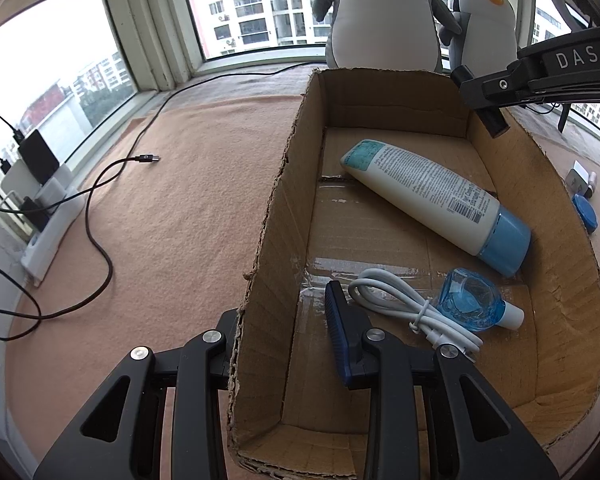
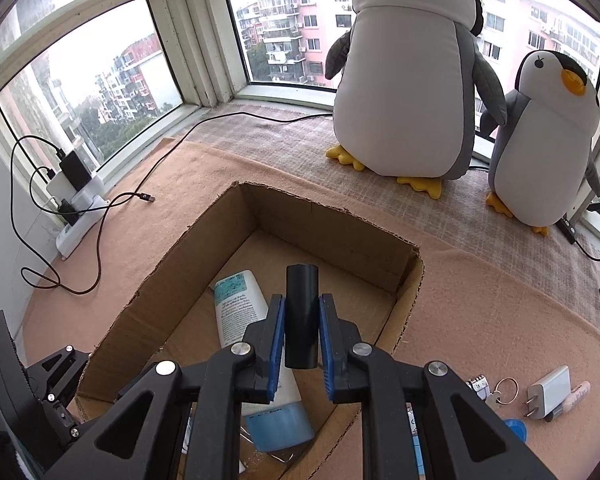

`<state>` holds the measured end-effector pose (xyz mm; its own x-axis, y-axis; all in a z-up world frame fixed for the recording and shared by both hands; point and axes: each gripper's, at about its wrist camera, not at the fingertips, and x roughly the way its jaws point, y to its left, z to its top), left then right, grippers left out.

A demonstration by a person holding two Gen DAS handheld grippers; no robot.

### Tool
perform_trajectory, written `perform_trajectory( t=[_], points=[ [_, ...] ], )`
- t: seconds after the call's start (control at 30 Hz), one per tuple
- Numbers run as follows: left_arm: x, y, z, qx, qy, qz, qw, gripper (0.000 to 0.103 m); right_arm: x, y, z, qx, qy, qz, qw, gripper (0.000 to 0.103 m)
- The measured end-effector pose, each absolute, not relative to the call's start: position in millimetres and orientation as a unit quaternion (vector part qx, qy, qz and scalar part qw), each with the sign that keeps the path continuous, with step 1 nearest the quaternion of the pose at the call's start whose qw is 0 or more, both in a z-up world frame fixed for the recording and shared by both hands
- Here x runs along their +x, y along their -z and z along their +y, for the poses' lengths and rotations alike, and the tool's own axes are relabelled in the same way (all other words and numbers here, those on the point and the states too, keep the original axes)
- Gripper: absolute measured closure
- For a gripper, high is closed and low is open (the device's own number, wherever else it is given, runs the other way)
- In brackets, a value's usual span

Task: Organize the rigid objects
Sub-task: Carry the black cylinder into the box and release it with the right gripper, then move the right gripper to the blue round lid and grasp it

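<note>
Windows wrapped around a ledge covered by a peach blanket (image 1: pixel 172 208), with a charging station (image 2: pixel 78 200) and a loose black cable (image 1: pixel 100 208) at the far left. Next came the left gripper (image 1: pixel 284 344), clamped on the left wall of the cardboard box (image 1: pixel 276 240), one jaw outside and one inside, steadying it. Inside the box lay a white tube with a blue cap (image 1: pixel 440 204), a coiled white cable (image 1: pixel 412 308) and a small blue bottle (image 1: pixel 472 300). Above the box's middle hung the right gripper (image 2: pixel 302 336), its pads pressed on a black cylinder (image 2: pixel 301 316) held upright over the tube. Further right, two plush penguins (image 2: pixel 404 80) stood by the window, and a white plug (image 2: pixel 548 396), a key ring (image 2: pixel 504 390) and a blue lid (image 2: pixel 516 428) lay on the blanket outside the box.

To place the cylinder well, it seemed best to carry it toward the bare floor at the box's far end, lower it close to the cardboard, tip it flat so it would not topple onto the tube, then release gently while the left grip kept the box from sliding.
</note>
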<state>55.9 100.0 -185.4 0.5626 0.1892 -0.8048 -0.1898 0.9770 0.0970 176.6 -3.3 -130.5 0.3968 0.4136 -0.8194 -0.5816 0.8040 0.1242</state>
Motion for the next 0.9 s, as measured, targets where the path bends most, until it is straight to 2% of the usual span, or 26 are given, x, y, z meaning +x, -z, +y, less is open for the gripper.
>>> perform_trajectory(
  t=[0.1,0.17,0.2,0.23,0.67,0.9],
  points=[
    [55.5,185.3,100.6,0.0,-0.108,0.455,0.884,0.073,177.2,130.0,-3.2,-0.091,-0.304,0.461,0.829,0.086],
    [55.8,185.5,102.1,0.0,-0.108,0.455,0.884,0.073,175.9,129.0,-2.4,-0.097,-0.303,0.459,0.83,0.072],
    [55.5,185.5,102.4,0.0,-0.108,0.455,0.884,0.073,174.7,127.7,-2.5,-0.1,-0.301,0.454,0.833,0.058],
    [55.7,185.4,102.6,0.0,-0.108,0.454,0.884,0.073,173.6,126.2,-2.7,-0.1,-0.3,0.449,0.835,0.052],
    [55.9,185.5,102.9,0.0,-0.109,0.454,0.884,0.073,170.8,118.4,-7.9,-0.102,-0.292,0.445,0.841,0.048],
    [55.7,185.5,103.0,0.002,-0.109,0.455,0.884,0.073,164.4,112.0,-19.1,-0.097,-0.287,0.439,0.846,0.042]
  ],
)
